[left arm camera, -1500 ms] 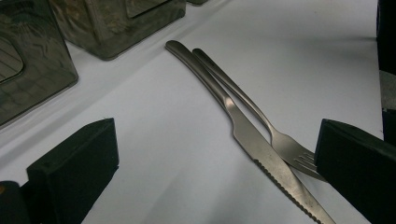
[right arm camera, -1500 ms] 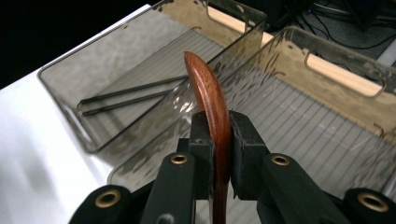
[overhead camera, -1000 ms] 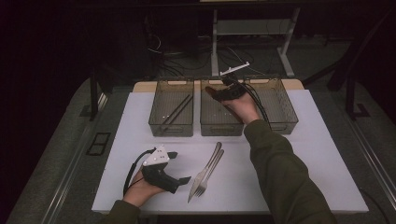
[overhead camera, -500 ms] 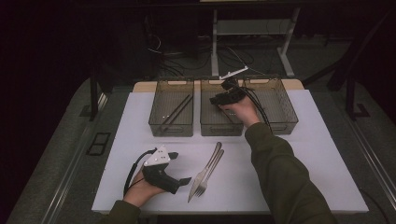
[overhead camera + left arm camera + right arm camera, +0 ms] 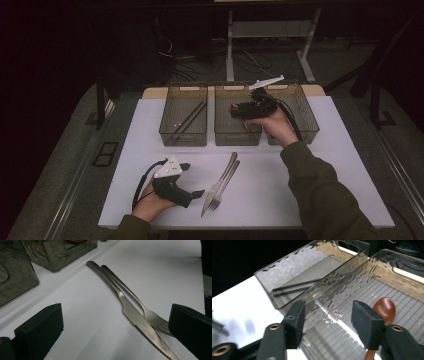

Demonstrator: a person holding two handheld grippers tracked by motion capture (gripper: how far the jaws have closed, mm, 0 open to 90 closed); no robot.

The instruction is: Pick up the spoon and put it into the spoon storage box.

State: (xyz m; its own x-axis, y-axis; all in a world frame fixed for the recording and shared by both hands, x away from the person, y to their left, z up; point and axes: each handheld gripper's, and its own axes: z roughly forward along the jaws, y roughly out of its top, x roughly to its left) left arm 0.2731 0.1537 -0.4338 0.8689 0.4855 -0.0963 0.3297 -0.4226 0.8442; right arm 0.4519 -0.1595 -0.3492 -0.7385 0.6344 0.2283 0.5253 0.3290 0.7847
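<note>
Left gripper [image 5: 112, 340], jaws wide apart, low near the table's [image 5: 320, 200] front edge, just beside knife [image 5: 135, 315] and fork [image 5: 140, 306]. Probably stiff, slippery steel; best pinched across the handles. Right gripper [image 5: 327, 320], open, above middle bin [image 5: 362, 290] holding wooden spoon [image 5: 384, 308].

Quick count from my seat: three clear bins [image 5: 183, 116] in a row, two black chopsticks [image 5: 295, 287] in the left one, one wooden spoon [image 5: 384, 308] in the middle, plus one knife [image 5: 130, 312] and one fork [image 5: 150, 315] on the table.
</note>
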